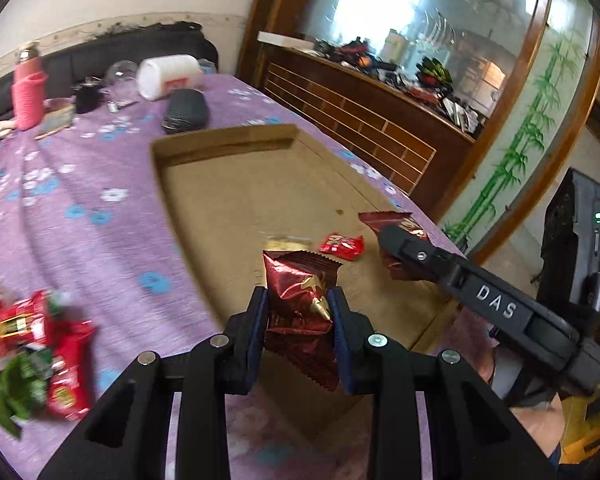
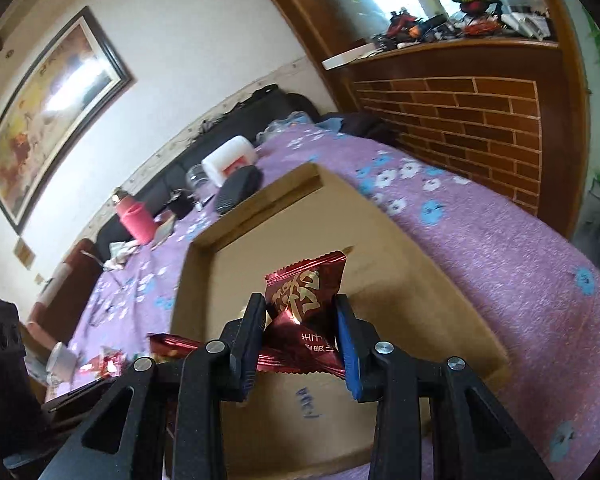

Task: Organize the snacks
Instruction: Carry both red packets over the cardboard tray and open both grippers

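Left gripper (image 1: 298,300): fingers pinching a dark red foil snack packet (image 1: 300,300) from both sides, gold print on it, crumpled at the grip. It hangs over the near end of a shallow cardboard tray (image 1: 220,184).

Right gripper (image 2: 300,320): fingers narrowed onto a second dark red packet (image 2: 306,300), also over the tray (image 2: 400,240). In the left view this gripper (image 1: 392,240) reaches in from the right, packet (image 1: 388,218) at its tip.

Inside the tray: a small bright red wrapper (image 1: 341,246) and a pale wrapper (image 1: 286,243), near each other.

Left of the tray, on the purple flowered cloth (image 1: 100,240): a blurred heap of red and green packets (image 1: 32,352).

Far end of the cloth: dark case (image 1: 186,110), white tub lying on its side (image 1: 168,76), pink bottle (image 1: 28,92).

Writing: "DAS" on the right gripper's arm; gold characters on the packets, unreadable; blue scrawl on the tray's near wall, illegible.
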Demonstrator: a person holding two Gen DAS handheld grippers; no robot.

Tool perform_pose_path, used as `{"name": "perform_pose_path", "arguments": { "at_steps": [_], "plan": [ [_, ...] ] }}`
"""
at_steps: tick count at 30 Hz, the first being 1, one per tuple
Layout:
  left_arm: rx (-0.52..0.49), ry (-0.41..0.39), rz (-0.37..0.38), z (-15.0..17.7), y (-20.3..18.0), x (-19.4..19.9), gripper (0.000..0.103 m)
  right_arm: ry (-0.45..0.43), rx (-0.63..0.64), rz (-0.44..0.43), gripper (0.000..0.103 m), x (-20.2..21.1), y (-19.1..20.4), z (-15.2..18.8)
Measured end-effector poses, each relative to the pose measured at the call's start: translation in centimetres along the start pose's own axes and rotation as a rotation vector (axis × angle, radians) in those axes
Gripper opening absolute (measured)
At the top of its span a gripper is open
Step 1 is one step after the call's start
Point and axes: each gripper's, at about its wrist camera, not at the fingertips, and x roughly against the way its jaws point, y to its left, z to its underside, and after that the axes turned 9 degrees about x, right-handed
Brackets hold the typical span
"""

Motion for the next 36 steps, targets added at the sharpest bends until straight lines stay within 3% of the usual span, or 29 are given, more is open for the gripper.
{"name": "perform_pose_path", "arguments": {
  "at_steps": [7,16,21,24,27,31,36],
  "plan": [
    [-0.049,0.036,0.006,0.5,-0.5,-2.5,0.029,0.042,-0.002,0.015,0.037,-1.7,-0.1,-0.4],
    [-0.050,0.025,0.018,1.0,-0.4,-2.2,0.030,0.058,0.014,0.046,0.039,-2.1,0.2,-0.2],
    [-0.065,0.001,0.004,1.1,-0.5,-1.7,0.042,0.041,0.016,0.061,0.047,-1.7,0.3,-0.2],
    [-0.088,-0.029,-0.011,1.3,-0.8,-1.3,0.046,0.008,0.006,0.069,0.047,-1.0,0.1,-0.2],
    [-0.114,-0.078,-0.030,1.3,-1.2,-0.7,0.058,-0.054,0.017,0.087,0.047,0.2,0.4,-0.3],
    [-0.135,-0.124,-0.044,1.2,-1.6,0.1,0.059,-0.117,0.073,0.069,0.047,1.2,1.6,-0.3],
    [-0.084,-0.131,-0.086,0.5,-0.9,1.3,0.059,-0.204,0.131,0.054,0.047,2.5,2.9,-0.2]
  ]
}}
